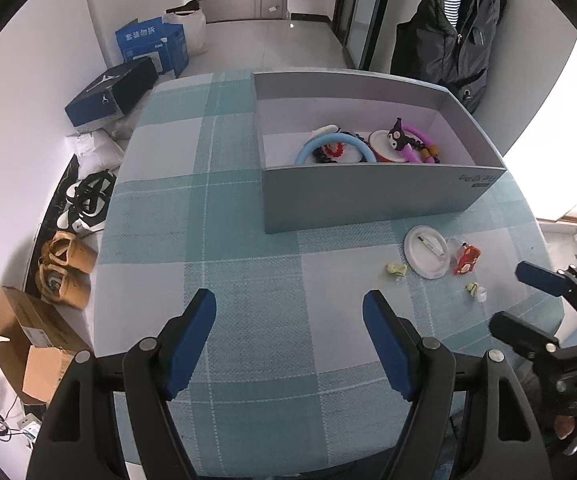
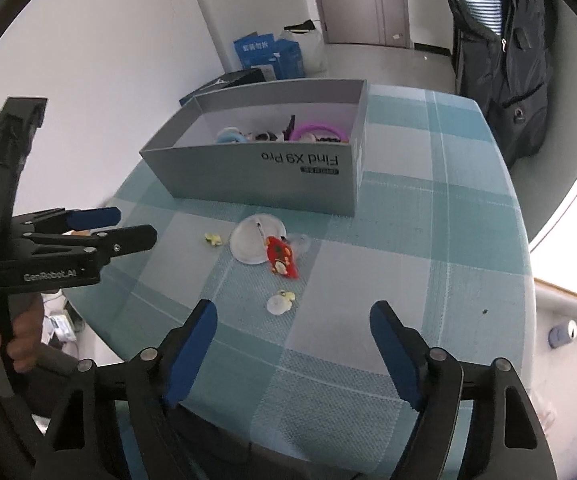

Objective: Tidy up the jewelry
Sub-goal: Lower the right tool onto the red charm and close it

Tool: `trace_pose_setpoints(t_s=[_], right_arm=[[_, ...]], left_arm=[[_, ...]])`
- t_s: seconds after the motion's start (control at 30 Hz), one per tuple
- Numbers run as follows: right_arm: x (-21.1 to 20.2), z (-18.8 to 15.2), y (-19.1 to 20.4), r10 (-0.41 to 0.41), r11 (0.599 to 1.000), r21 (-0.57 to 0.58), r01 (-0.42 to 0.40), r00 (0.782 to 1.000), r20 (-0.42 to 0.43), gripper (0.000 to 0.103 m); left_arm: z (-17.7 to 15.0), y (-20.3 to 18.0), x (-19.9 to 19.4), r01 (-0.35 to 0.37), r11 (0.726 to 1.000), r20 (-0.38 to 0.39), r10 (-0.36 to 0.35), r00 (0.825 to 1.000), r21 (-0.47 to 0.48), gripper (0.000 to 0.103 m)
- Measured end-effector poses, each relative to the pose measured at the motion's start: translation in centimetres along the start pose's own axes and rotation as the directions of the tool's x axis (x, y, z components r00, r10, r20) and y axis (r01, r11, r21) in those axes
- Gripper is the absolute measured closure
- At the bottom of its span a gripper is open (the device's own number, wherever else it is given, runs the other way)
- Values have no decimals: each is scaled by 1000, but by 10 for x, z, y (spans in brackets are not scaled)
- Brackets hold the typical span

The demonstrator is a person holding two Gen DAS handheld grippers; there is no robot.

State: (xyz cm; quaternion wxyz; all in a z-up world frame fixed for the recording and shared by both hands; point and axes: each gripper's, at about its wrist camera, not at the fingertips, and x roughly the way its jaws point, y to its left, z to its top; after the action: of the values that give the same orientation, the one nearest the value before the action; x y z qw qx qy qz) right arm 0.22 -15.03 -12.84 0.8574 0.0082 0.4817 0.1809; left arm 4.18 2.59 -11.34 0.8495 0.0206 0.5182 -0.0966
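Observation:
A grey box (image 1: 364,196) (image 2: 264,176) on the checked table holds a blue ring (image 1: 330,146), a purple ring (image 1: 416,136), a dark cartoon figure (image 1: 398,134) and beads. In front of it lie a white round badge (image 1: 426,252) (image 2: 254,242), a red charm (image 1: 466,260) (image 2: 282,262), a small yellow piece (image 1: 396,270) (image 2: 213,239) and a white-yellow piece (image 1: 477,291) (image 2: 281,302). My left gripper (image 1: 290,312) (image 2: 128,226) is open and empty over bare cloth. My right gripper (image 2: 294,320) (image 1: 516,300) is open and empty just short of the white-yellow piece.
The table (image 1: 224,240) has a teal and grey checked cloth. Shoes (image 1: 68,272), cardboard boxes (image 1: 28,340) and blue boxes (image 1: 152,44) sit on the floor to the left. A dark jacket (image 1: 460,28) hangs at the back right.

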Motion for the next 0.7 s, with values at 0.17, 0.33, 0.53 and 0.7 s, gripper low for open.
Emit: trace_pose_setpoints(t_s=[0.17, 0.33, 0.53, 0.7], right_arm=[[8, 1, 7, -20, 999, -29, 19, 1000, -17, 40], [15, 0, 11, -34, 998, -49, 33, 999, -28, 51], [17, 2, 15, -50, 996, -75, 49, 999, -21, 69], [20, 4, 17, -56, 995, -80, 54, 998, -18, 82]], left_arm=[[-1, -1, 3, 3, 1000, -16, -3, 1000, 9, 31], [0, 0, 4, 8, 1000, -26, -8, 1000, 7, 31], [1, 0, 5, 22, 1000, -35, -22, 999, 1, 31], [1, 1, 6, 25, 1000, -41, -25, 999, 1, 31]])
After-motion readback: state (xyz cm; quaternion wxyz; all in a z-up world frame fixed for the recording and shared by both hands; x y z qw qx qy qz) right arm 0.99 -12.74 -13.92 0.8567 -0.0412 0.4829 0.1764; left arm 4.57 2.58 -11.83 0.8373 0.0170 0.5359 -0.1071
